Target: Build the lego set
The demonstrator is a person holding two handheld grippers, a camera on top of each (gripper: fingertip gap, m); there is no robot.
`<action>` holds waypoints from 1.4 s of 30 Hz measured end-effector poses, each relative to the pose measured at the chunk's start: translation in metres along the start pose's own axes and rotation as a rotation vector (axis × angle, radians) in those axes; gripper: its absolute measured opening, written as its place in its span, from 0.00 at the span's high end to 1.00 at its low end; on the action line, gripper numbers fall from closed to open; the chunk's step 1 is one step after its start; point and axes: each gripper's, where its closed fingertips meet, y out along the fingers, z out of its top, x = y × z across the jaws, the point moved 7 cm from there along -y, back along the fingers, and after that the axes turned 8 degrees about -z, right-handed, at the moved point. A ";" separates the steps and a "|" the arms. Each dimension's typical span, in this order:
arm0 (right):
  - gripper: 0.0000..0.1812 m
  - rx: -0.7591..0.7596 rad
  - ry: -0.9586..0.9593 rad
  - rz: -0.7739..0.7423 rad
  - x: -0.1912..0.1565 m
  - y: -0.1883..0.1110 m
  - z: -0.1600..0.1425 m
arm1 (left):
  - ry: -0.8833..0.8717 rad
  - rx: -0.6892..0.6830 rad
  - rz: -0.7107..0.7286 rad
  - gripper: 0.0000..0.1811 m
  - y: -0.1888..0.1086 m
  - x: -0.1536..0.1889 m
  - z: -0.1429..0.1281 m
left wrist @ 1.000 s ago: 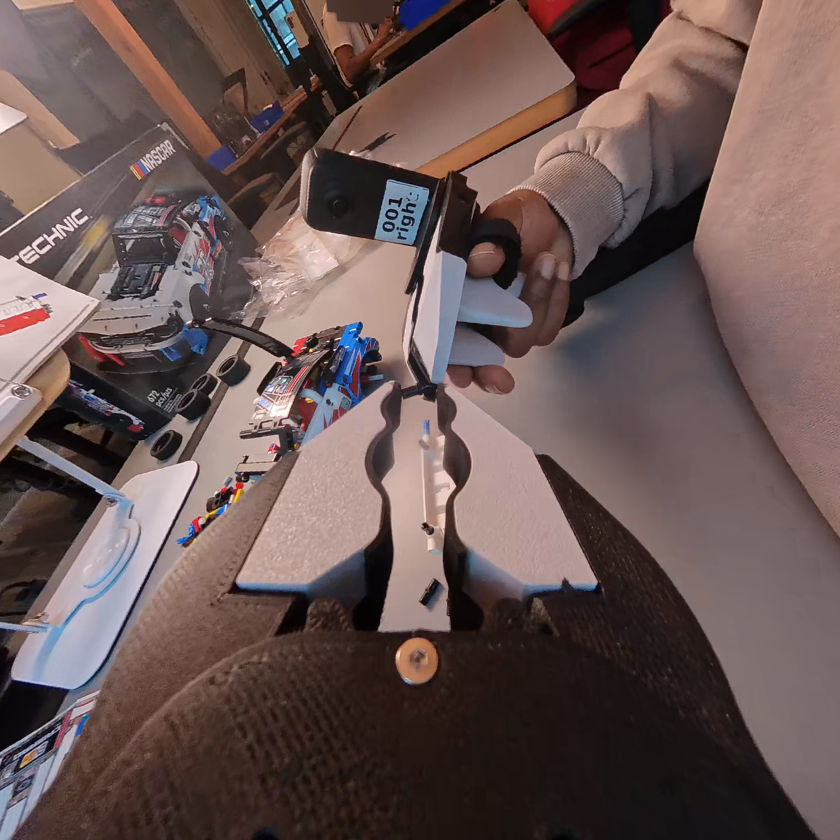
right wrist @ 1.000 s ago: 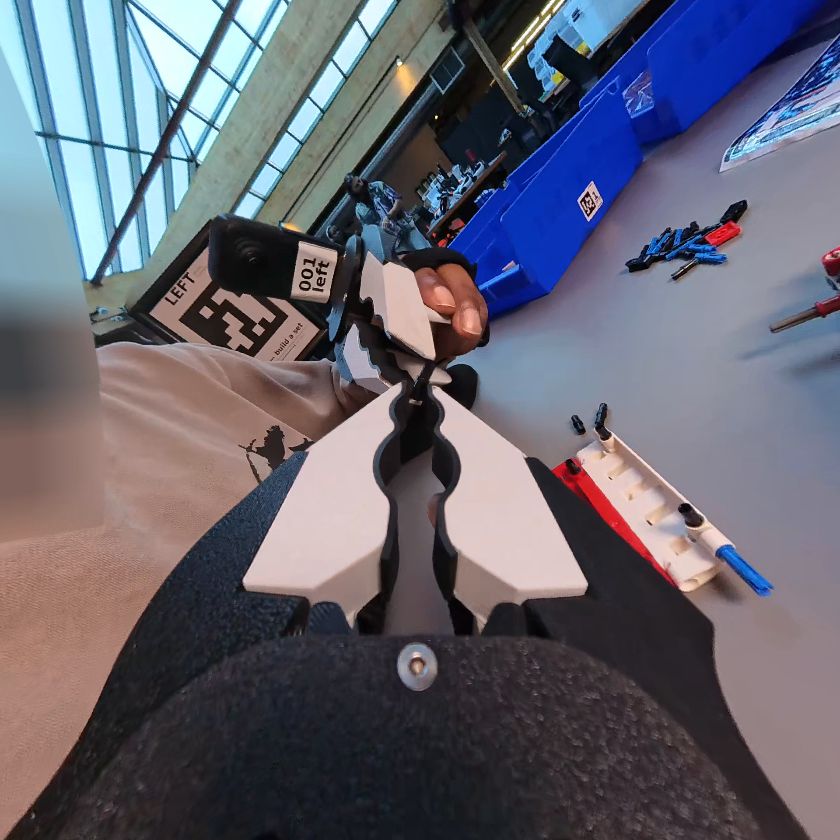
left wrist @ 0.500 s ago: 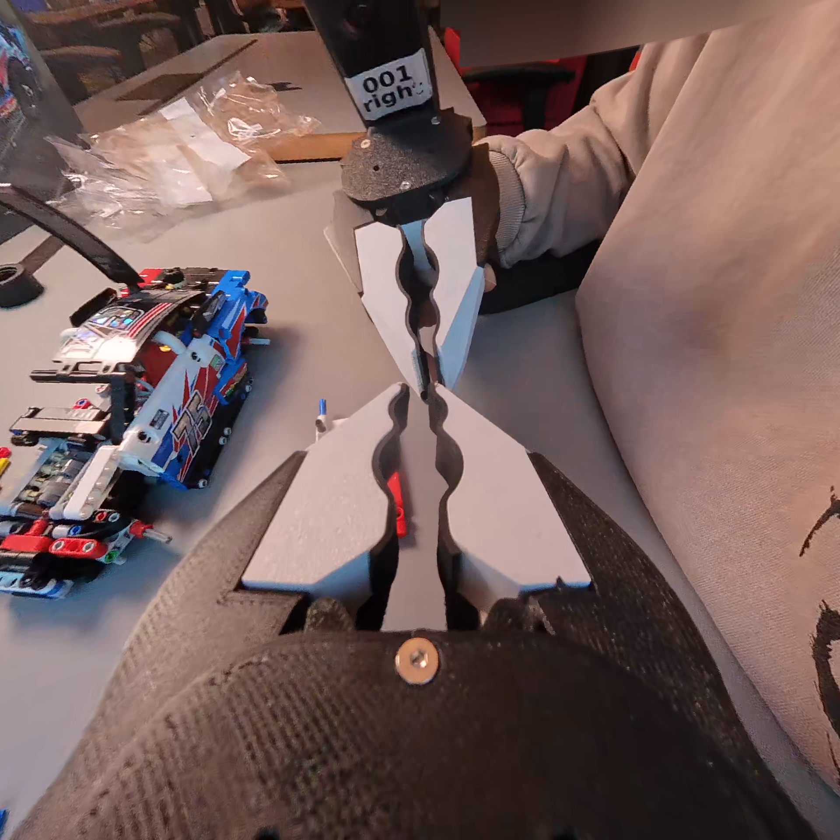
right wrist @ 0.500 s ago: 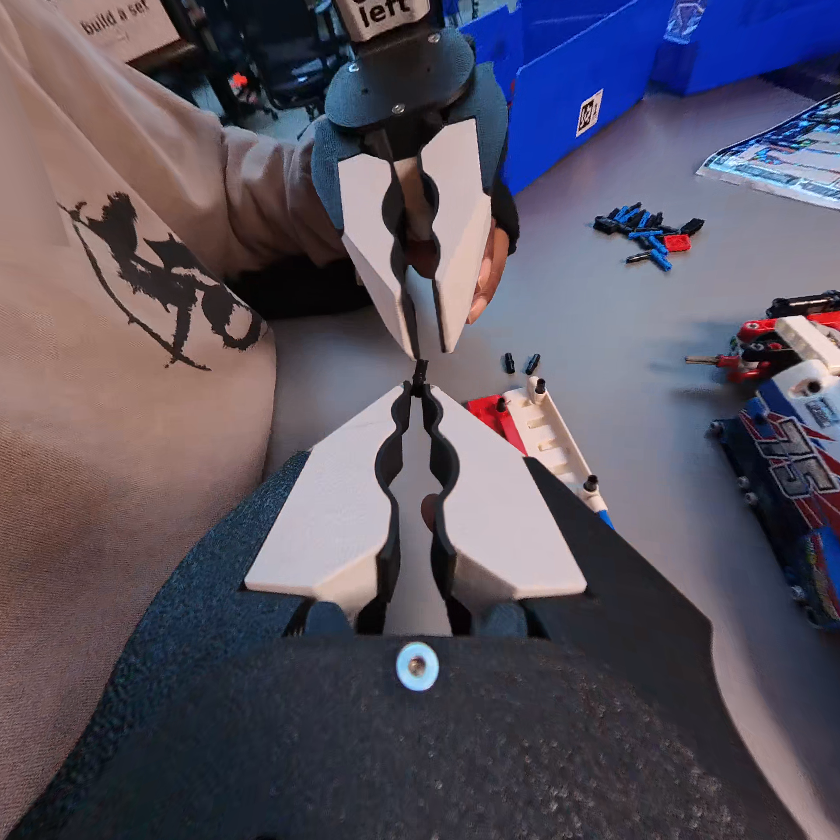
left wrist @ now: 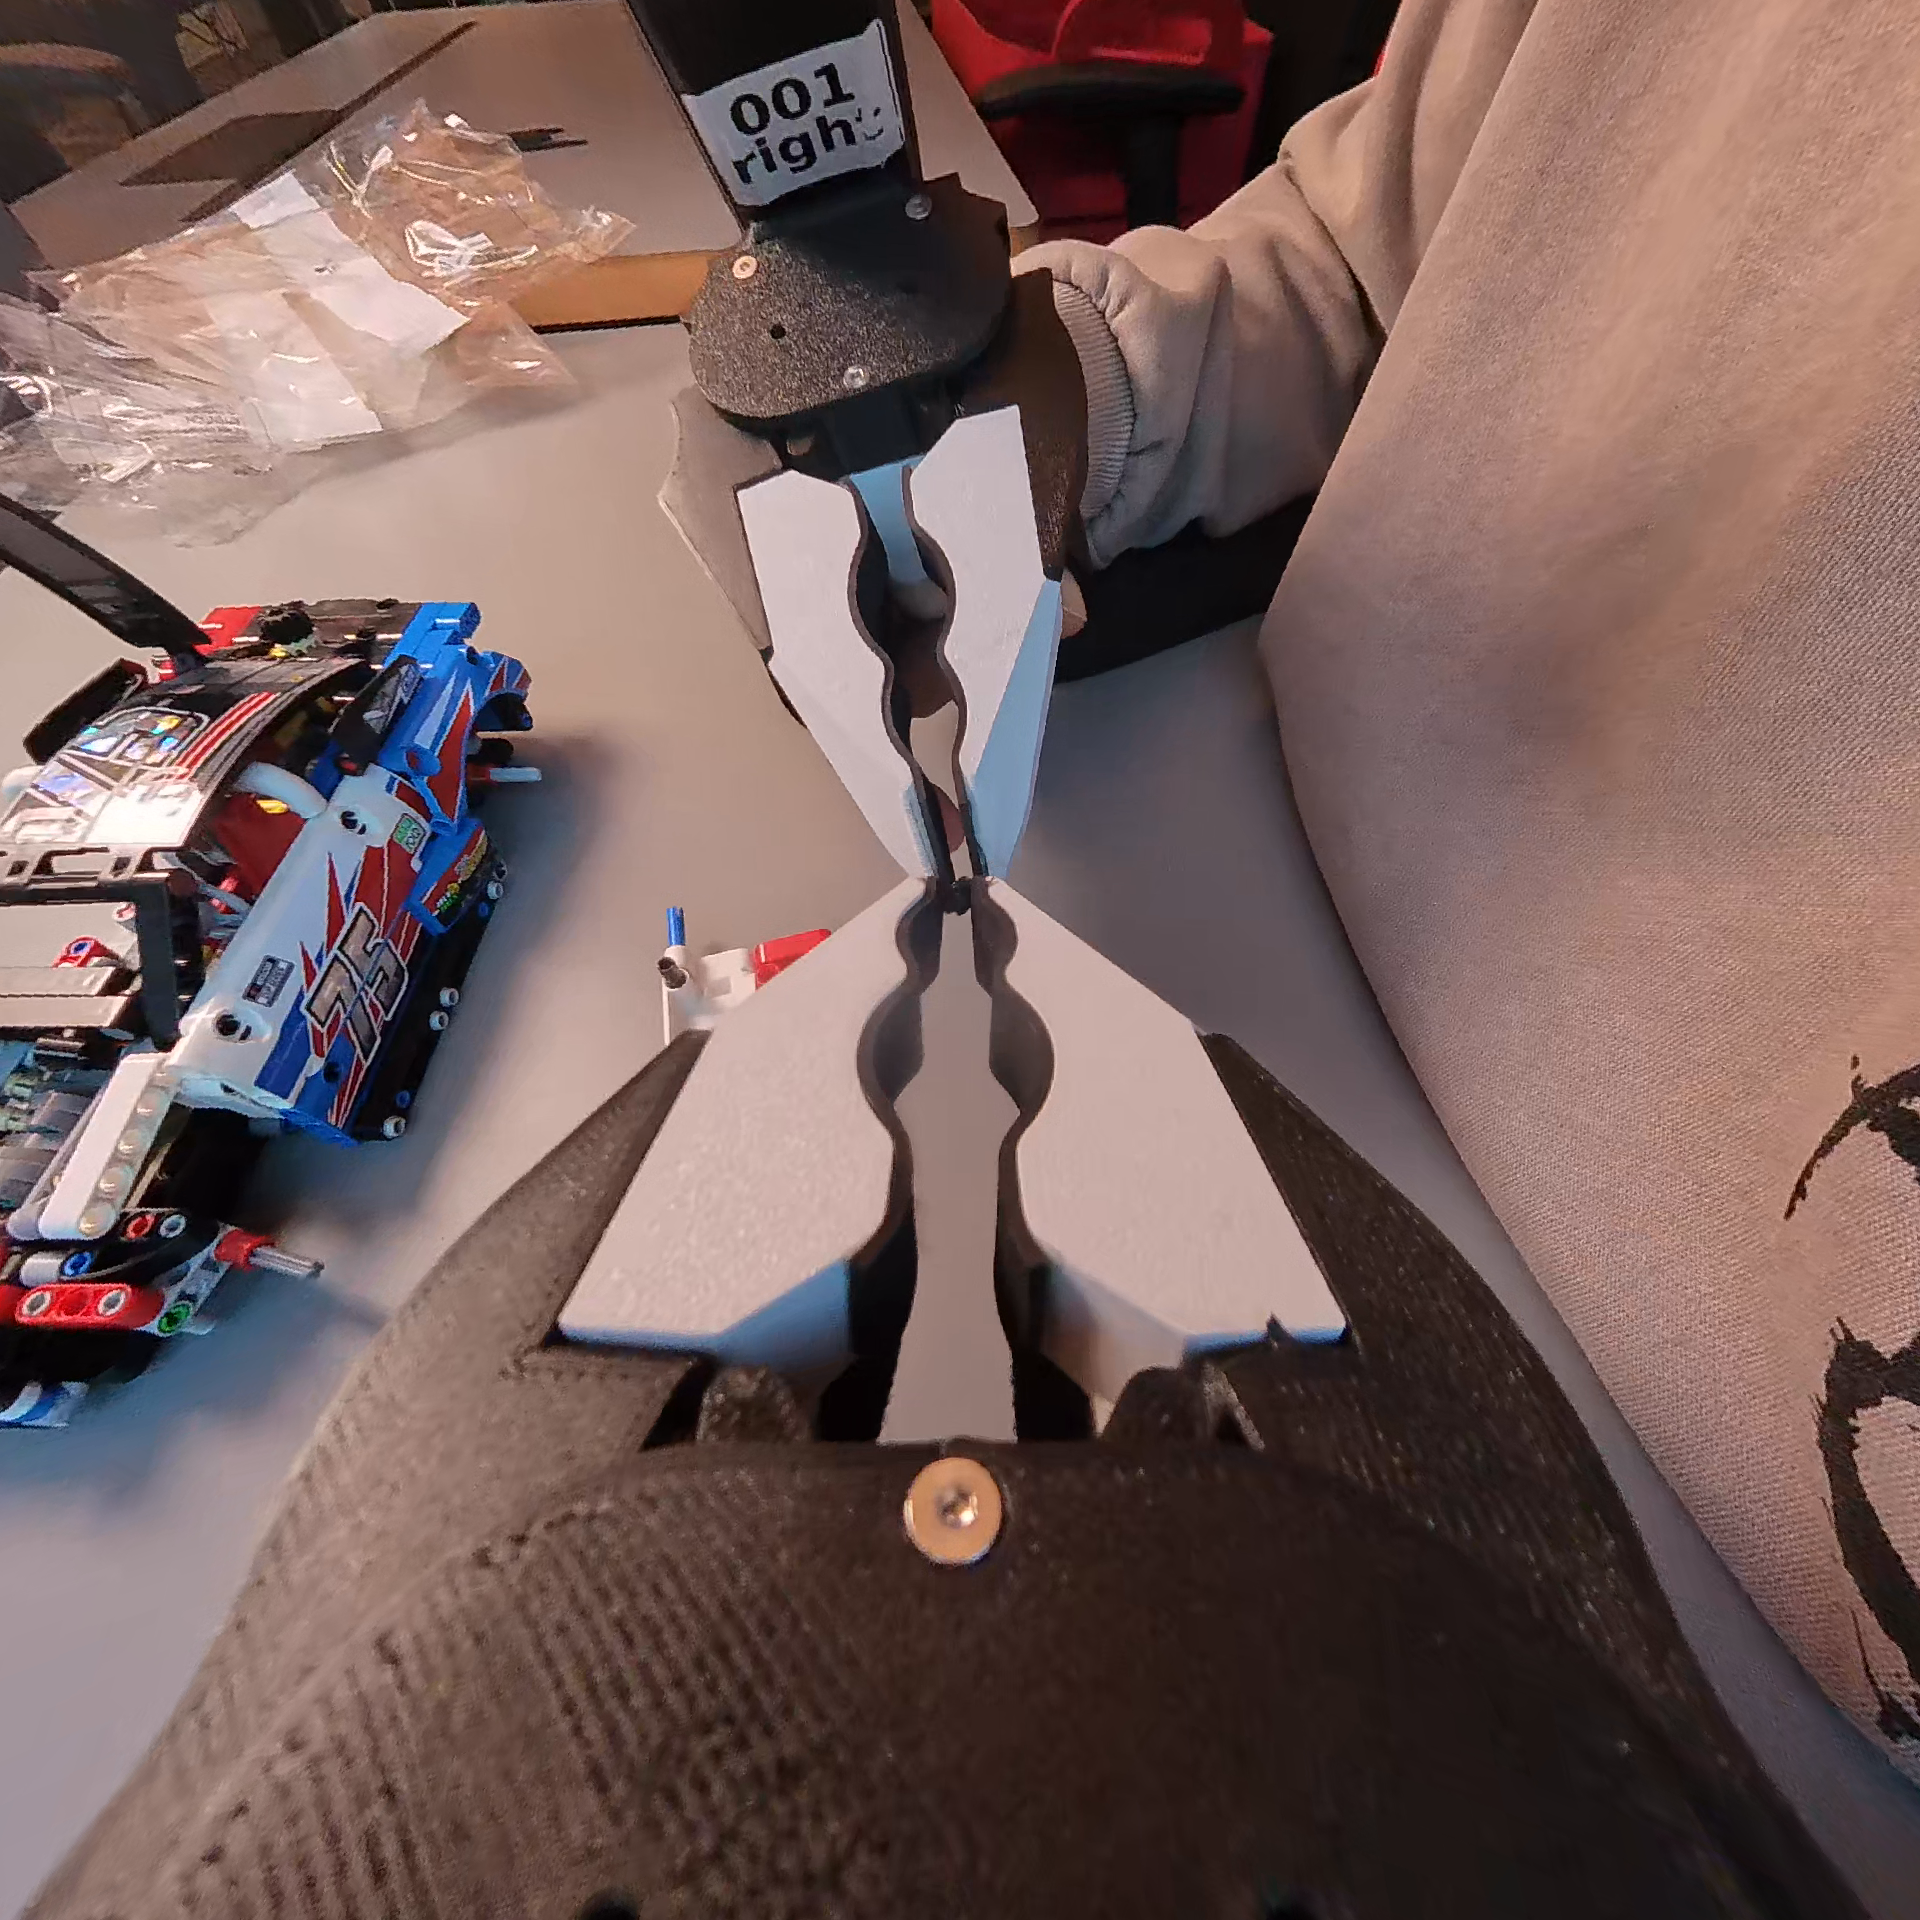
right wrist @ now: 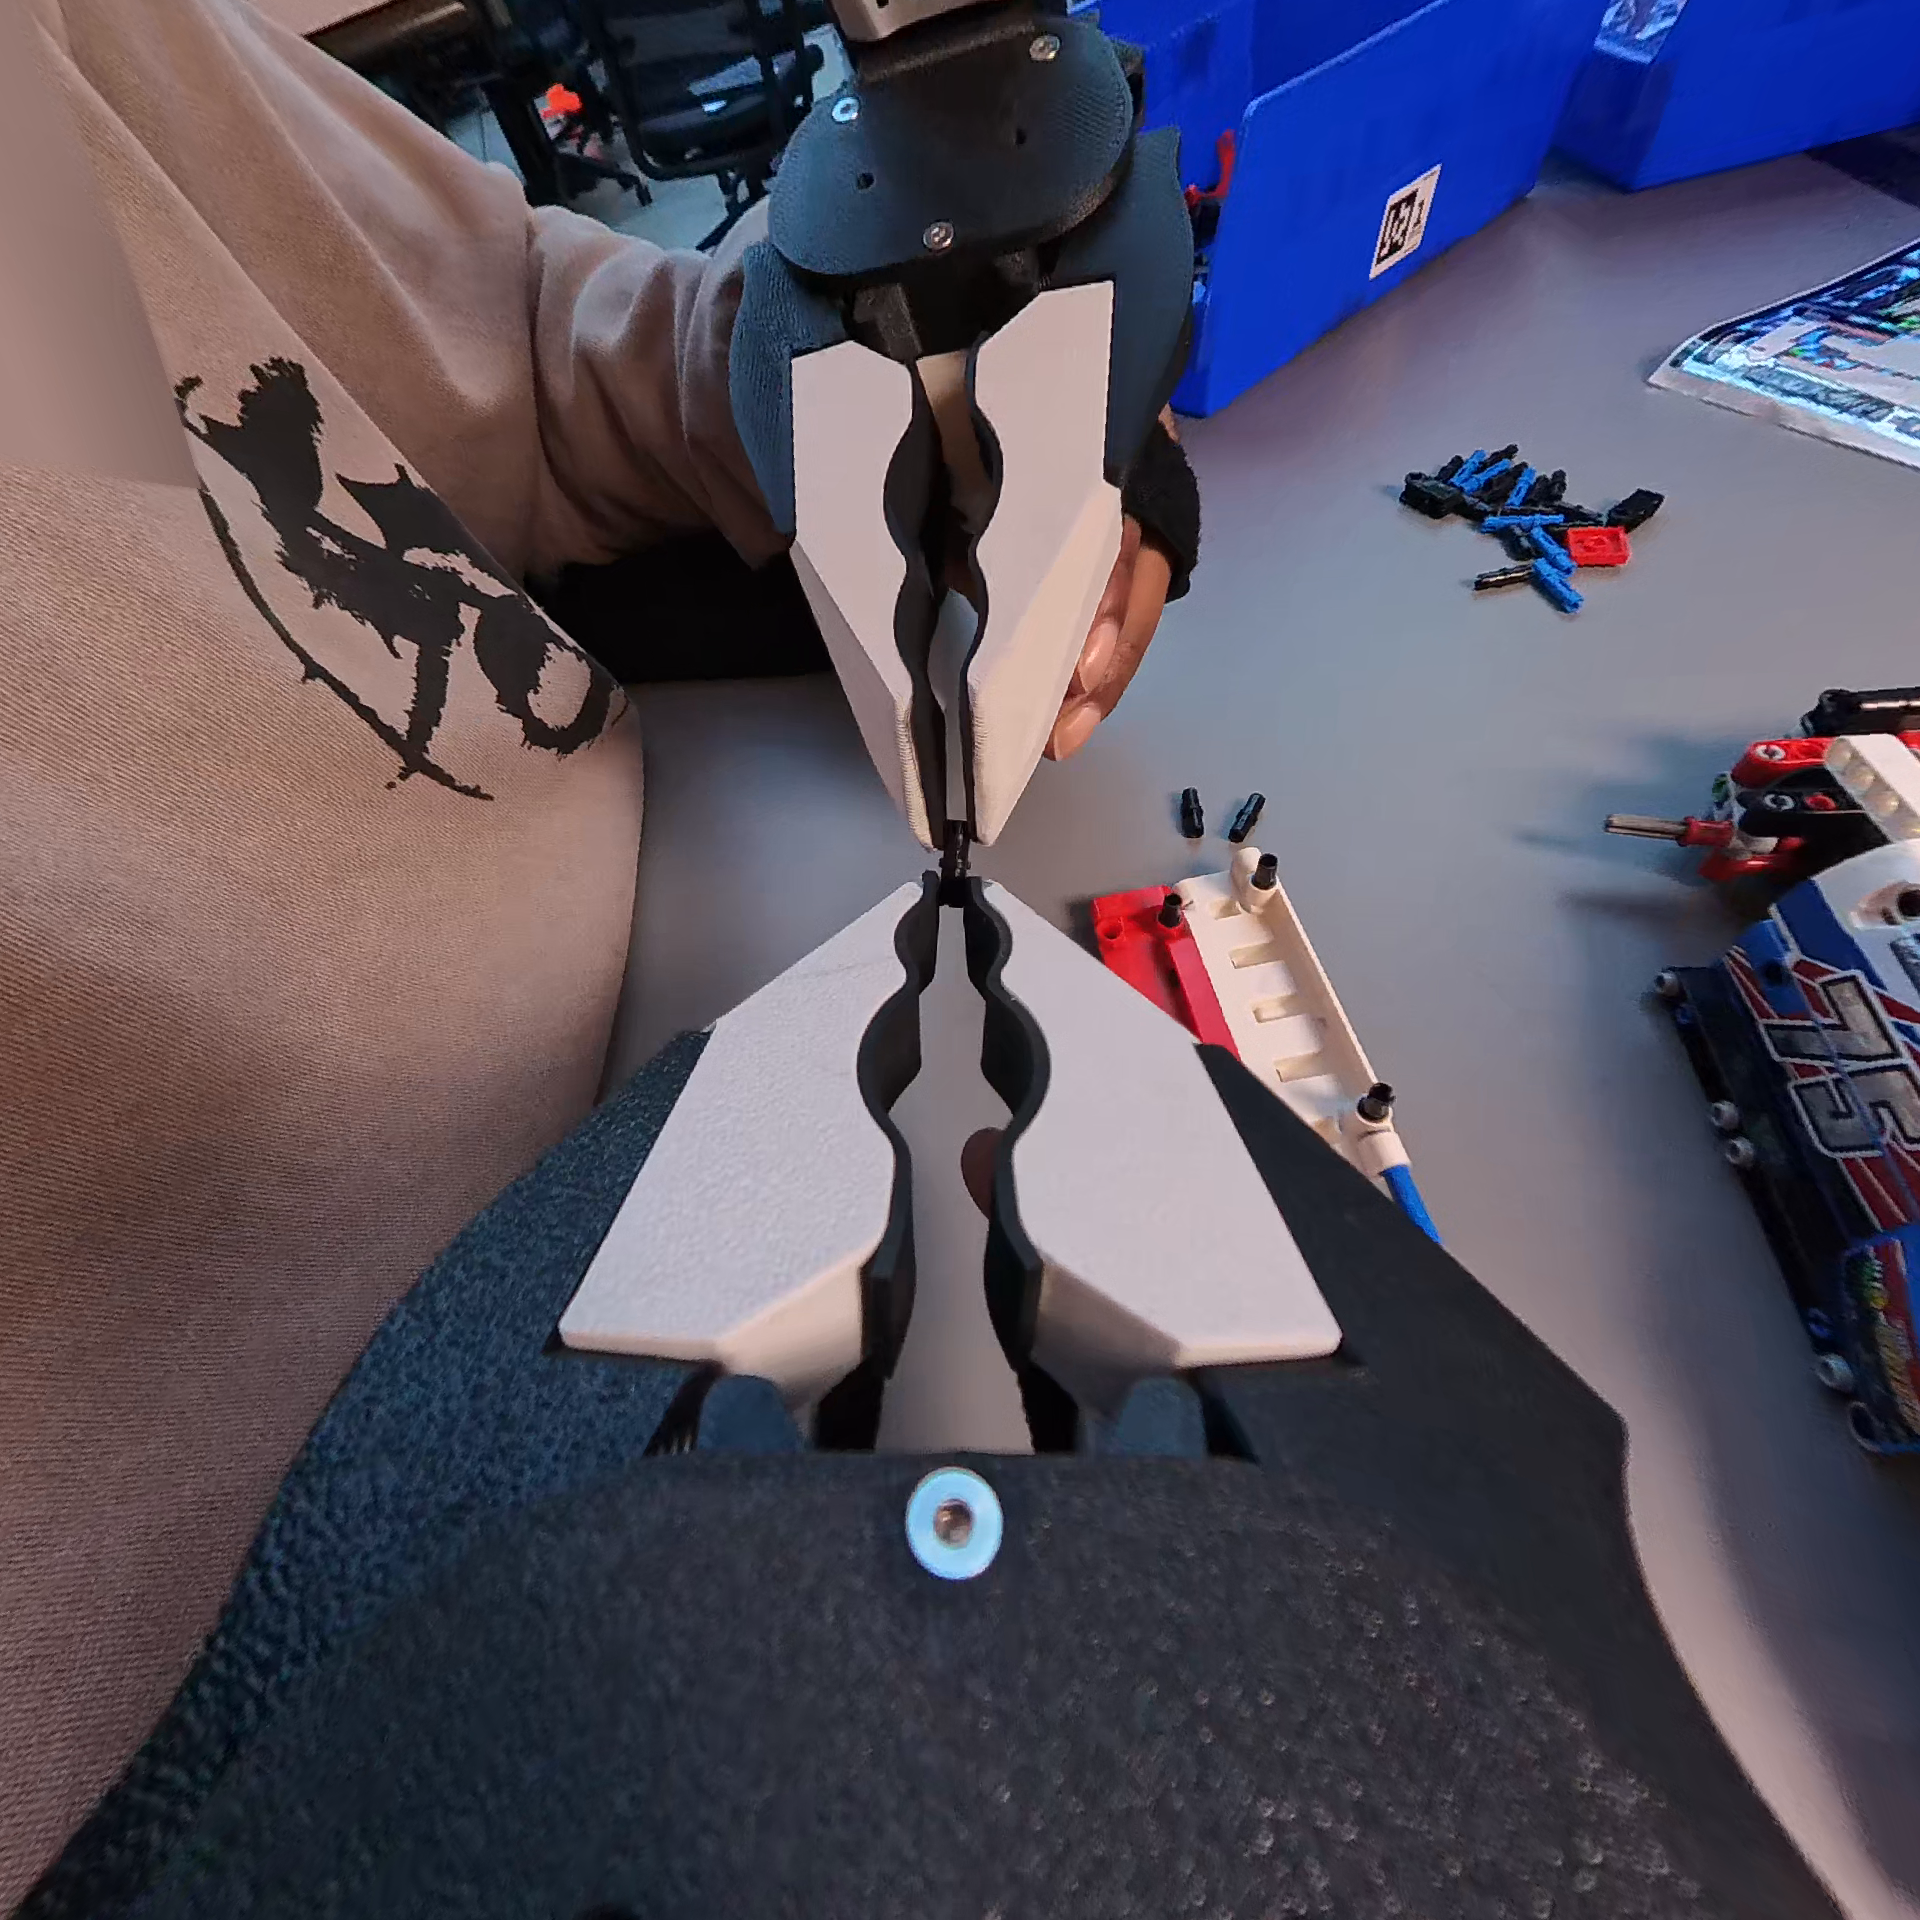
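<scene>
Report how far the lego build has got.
Done: the car has its blue, white and red body largely built.

In hand: the left gripper and right gripper meet tip to tip, both shut on a small black pin.

Left: the white panel with a red piece lies apart from the car; loose pins lie unused.

A grey table [right wrist: 1455,727] carries everything. On it sits the part-built car [left wrist: 260,914], a white panel [right wrist: 1288,997] touching a red piece [right wrist: 1143,935], two black pins [right wrist: 1216,816] just beyond them, a small heap of pins [right wrist: 1527,514], blue bins [right wrist: 1351,187], a booklet [right wrist: 1808,364] and clear bags [left wrist: 281,322].
</scene>
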 end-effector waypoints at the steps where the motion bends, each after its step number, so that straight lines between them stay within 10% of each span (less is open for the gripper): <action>1: 0.99 0.016 0.007 -0.003 0.001 -0.001 0.001 | -0.005 0.012 0.007 0.98 -0.001 -0.001 0.001; 11: 0.99 0.375 0.063 -0.138 0.014 -0.022 0.029 | -0.223 0.422 0.065 0.99 -0.016 -0.020 0.018; 23: 0.99 0.335 -0.033 -0.159 0.011 -0.024 0.030 | -0.273 0.455 0.036 0.99 -0.013 -0.020 0.019; 31: 0.99 0.037 -0.057 -0.252 0.058 -0.066 -0.011 | -0.286 -0.171 0.213 0.60 0.008 -0.041 -0.031; 36: 0.99 -0.041 -0.032 -0.250 0.063 -0.060 -0.031 | -0.231 -0.429 0.185 0.61 0.031 -0.050 -0.045; 42: 0.99 -0.031 -0.042 -0.208 0.053 -0.051 -0.031 | -0.155 -0.378 0.088 0.73 0.033 -0.052 -0.046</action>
